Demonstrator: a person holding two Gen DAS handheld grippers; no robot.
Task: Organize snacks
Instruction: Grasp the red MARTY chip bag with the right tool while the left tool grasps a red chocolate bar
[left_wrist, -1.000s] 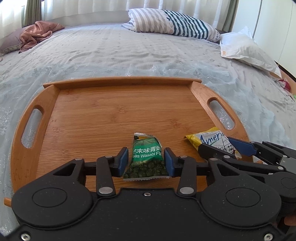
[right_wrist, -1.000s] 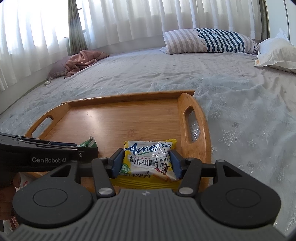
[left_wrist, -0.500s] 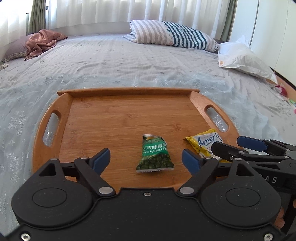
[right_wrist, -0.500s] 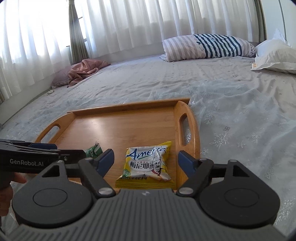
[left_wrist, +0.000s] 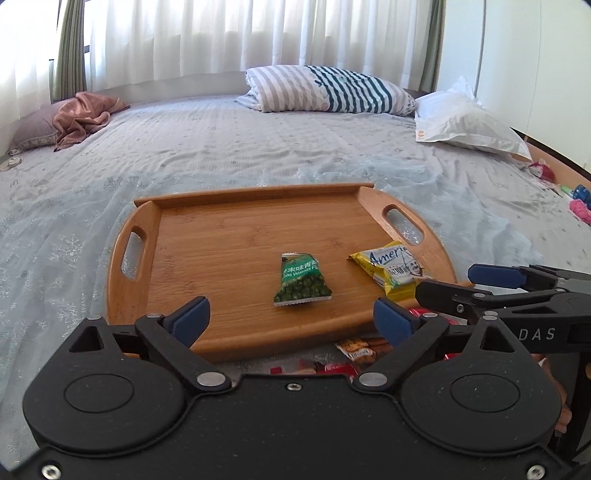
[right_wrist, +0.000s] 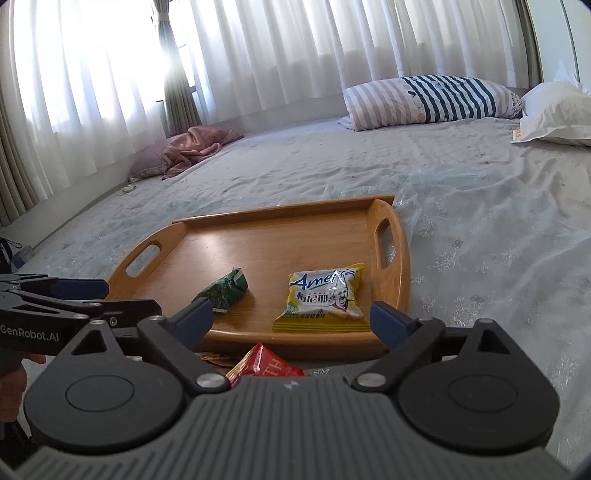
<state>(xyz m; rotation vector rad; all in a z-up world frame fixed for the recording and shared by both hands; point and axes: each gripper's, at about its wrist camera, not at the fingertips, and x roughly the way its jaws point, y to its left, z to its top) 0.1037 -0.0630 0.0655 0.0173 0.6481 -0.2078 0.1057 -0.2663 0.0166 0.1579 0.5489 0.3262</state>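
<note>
Resting on one wooden tray (left_wrist: 192, 236): one green packet (left_wrist: 301, 282), one yellow packet (left_wrist: 393, 266)

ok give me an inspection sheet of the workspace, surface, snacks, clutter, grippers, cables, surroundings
surface: wooden tray with two cut-out handles, lying on a pale bedspread.
job's things: green pea packet and yellow snack packet lie apart on the tray; more packets, one red packet among them, wait on the bed at the tray's near edge.
clutter: pink cloth; small coloured bits at the bed's far right.
grippers: left gripper and right gripper both open, nothing between the pads, jaws just opened.
cables: nothing seen.
surroundings: striped pillow, white pillow, white curtains.
</note>
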